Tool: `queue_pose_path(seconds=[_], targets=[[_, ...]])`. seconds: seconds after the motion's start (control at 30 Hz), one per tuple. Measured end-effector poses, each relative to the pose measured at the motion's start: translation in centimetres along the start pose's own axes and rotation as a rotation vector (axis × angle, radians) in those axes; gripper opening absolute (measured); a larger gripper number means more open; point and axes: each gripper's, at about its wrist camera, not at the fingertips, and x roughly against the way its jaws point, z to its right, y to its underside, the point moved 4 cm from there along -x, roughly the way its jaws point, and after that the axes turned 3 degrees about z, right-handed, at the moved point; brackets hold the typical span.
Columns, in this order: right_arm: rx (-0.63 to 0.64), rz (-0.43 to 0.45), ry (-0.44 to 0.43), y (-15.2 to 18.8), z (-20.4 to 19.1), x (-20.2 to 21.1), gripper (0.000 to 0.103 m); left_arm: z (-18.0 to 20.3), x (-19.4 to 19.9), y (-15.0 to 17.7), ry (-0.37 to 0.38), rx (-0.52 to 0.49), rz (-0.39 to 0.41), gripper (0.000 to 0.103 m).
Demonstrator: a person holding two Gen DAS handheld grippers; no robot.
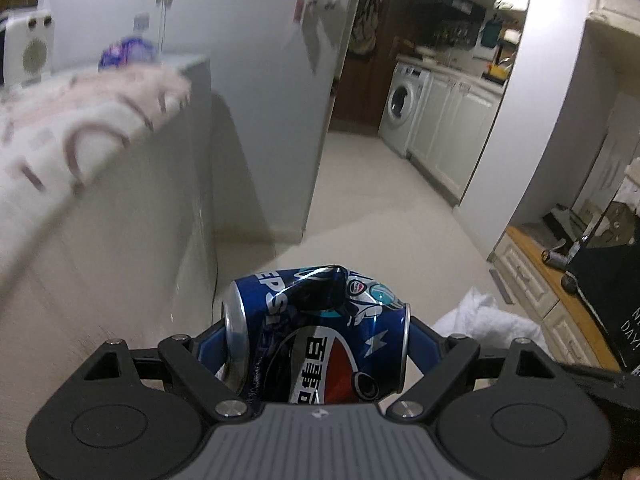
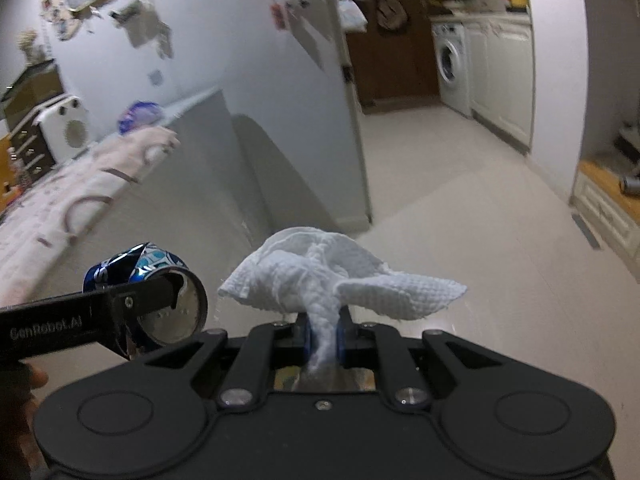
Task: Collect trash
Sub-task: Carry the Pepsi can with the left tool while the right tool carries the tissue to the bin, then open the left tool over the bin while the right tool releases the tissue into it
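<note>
Both pieces are picked up: the left gripper (image 1: 316, 336) spans a dented cola can (image 1: 316, 332) with wide-set fingers, the right gripper (image 2: 322, 334) pinches a paper towel (image 2: 332, 276), and binning apparently remains.

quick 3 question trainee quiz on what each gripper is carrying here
1. What does the left gripper hold?
2. True or false: the paper towel is pinched in the right gripper.
3. The can is: A smooth and upright, B dented and held end to end across the jaws, C lying on the floor.

Key: 1. A crushed blue Pepsi can. 2. True. 3. B.
</note>
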Motion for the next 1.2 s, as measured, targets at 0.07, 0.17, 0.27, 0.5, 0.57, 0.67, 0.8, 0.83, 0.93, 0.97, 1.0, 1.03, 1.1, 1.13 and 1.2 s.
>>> queue_pose_path(seconds=[0.07, 0.17, 0.27, 0.5, 0.57, 0.67, 0.8, 0.83, 0.93, 0.97, 1.0, 1.03, 1.1, 1.13, 1.2], targets=[[-0.034, -0.029, 0.014, 1.3, 0.8, -1.9, 0.012, -0.7, -2.5, 1.1, -0.010, 0.020, -0.043, 0.088], [-0.096, -0.088, 0.027, 3.5, 1.8, -5.3, 0.012, -2.0, -5.9, 2.7, -0.031, 0.047, -0.107, 0.088], [-0.155, -0.137, 0.029, 5.6, 2.5, -8.7, 0.012, -3.1, -9.4, 4.3, -0.049, 0.070, -0.165, 0.088], [-0.188, -0.271, 0.060, 8.9, 3.8, -16.5, 0.012, -4.3, -17.7, 7.2, -0.075, 0.103, -0.289, 0.088], [-0.189, -0.295, 0.063, 8.8, 4.2, -18.1, 0.012, -4.6, -19.9, 7.6, -0.082, 0.100, -0.309, 0.088], [-0.196, -0.315, 0.060, 8.5, 4.5, -20.5, 0.013, -4.7, -23.2, 8.2, -0.077, 0.086, -0.341, 0.088], [-0.212, -0.350, 0.073, 8.6, 4.7, -23.0, 0.013, -4.8, -27.1, 9.8, -0.051, 0.035, -0.401, 0.088], [-0.213, -0.348, 0.074, 8.4, 4.8, -23.5, 0.013, -4.7, -28.0, 10.3, -0.049, 0.012, -0.422, 0.088], [-0.231, -0.337, 0.074, 7.9, 5.5, -24.3, 0.013, -4.9, -30.2, 12.0, -0.022, -0.015, -0.476, 0.088], [-0.240, -0.335, 0.071, 7.7, 5.6, -24.8, 0.013, -5.0, -30.7, 12.3, -0.010, -0.015, -0.487, 0.088], [-0.246, -0.335, 0.067, 7.6, 5.6, -25.1, 0.013, -5.1, -31.3, 12.6, 0.008, -0.012, -0.489, 0.088], [-0.250, -0.337, 0.063, 7.5, 5.4, -25.5, 0.013, -5.4, -31.9, 12.6, 0.021, -0.009, -0.486, 0.088], [-0.243, -0.343, 0.053, 7.3, 5.1, -26.1, 0.013, -5.6, -32.6, 12.9, 0.041, 0.005, -0.470, 0.088], [-0.236, -0.343, 0.045, 7.2, 4.8, -26.3, 0.013, -5.6, -32.9, 12.9, 0.049, 0.017, -0.466, 0.090], [-0.225, -0.342, 0.027, 6.8, 4.3, -26.8, 0.013, -5.8, -33.5, 13.3, 0.061, 0.039, -0.490, 0.094]])
